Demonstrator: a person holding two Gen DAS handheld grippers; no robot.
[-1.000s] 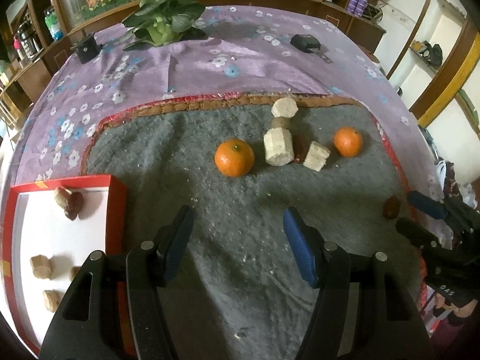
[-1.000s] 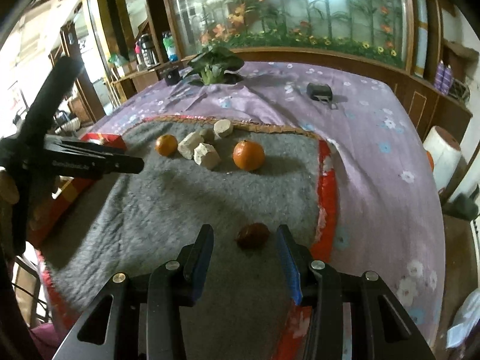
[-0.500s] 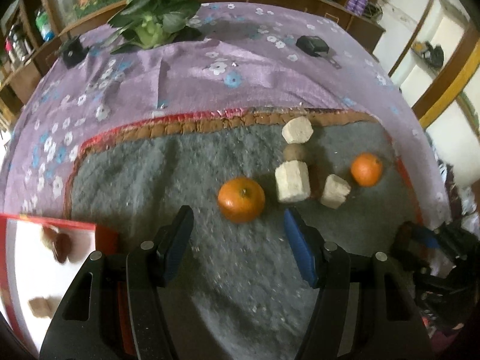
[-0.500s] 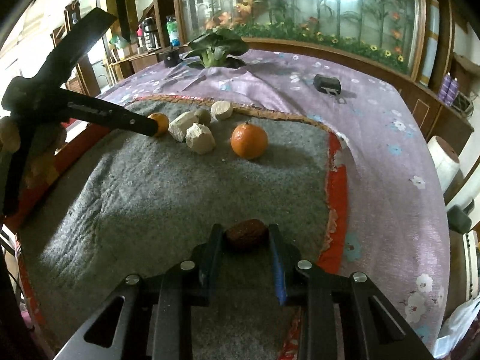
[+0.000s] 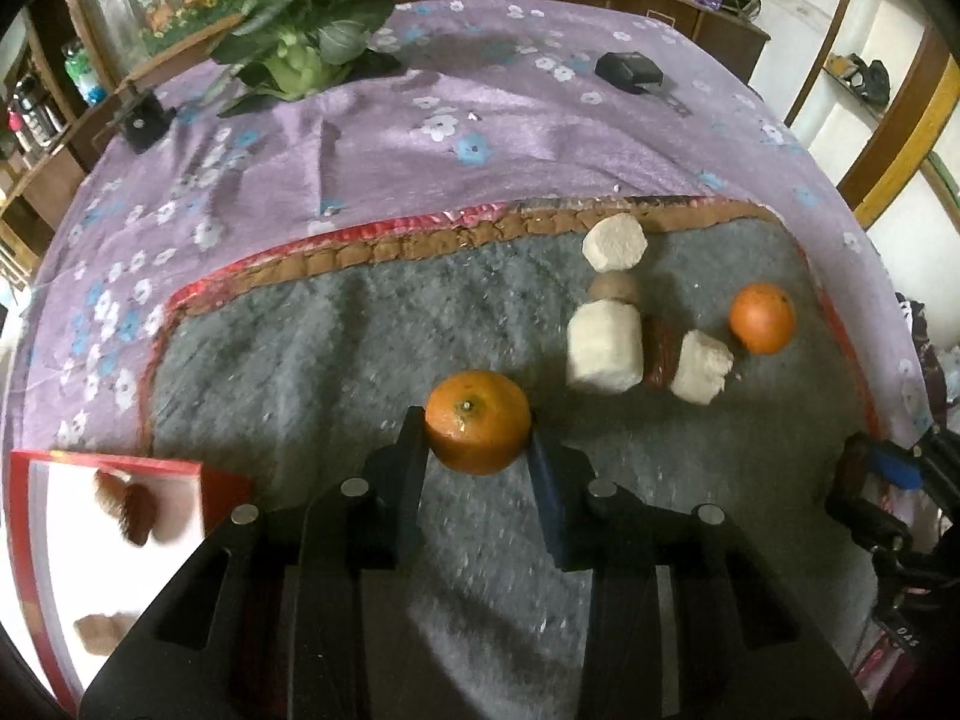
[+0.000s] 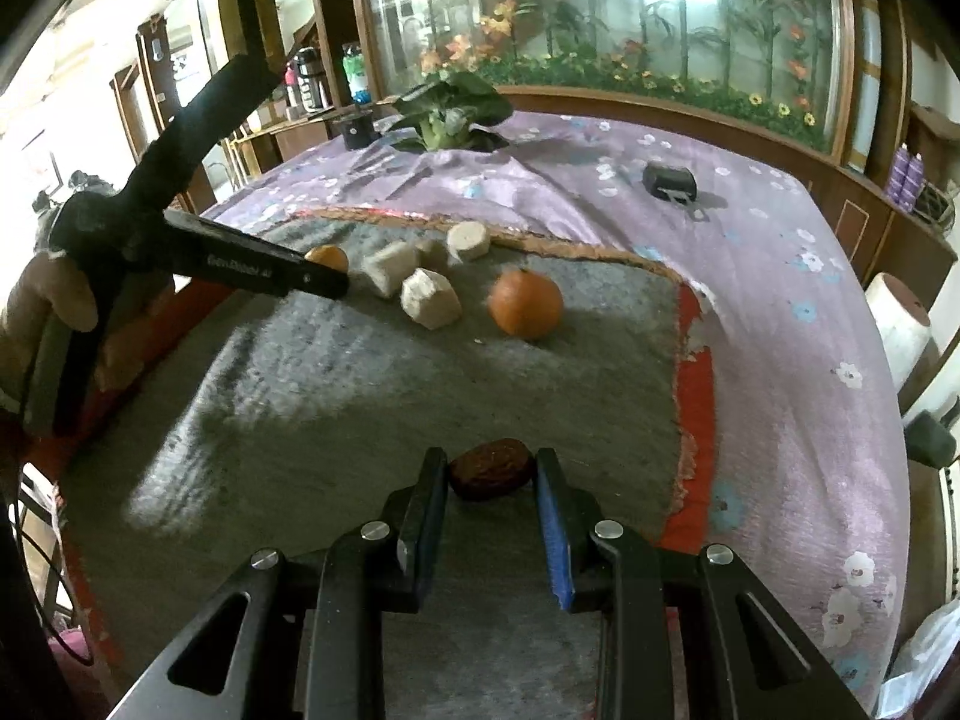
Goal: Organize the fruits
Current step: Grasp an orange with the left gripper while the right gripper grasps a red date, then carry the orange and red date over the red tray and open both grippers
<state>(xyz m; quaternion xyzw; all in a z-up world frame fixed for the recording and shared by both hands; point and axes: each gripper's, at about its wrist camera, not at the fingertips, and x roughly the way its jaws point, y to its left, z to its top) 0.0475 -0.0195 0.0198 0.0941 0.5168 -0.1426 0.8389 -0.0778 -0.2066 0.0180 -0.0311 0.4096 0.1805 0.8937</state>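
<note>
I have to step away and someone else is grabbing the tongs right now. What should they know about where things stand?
Left tongs: shut on the near orange, on the grey mat.
Right tongs: shut on a brown date near the mat's right edge.
Red-rimmed tray, front left: already holds a few brown and tan pieces.
Left on the mat: the far orange, three pale chunks and small brown pieces between them.
Next, probably: carry both held fruits to the tray, then return for the rest.

Near orange [image 5: 478,422] and dark red date [image 6: 491,470] each sit between claw fingers.
</note>
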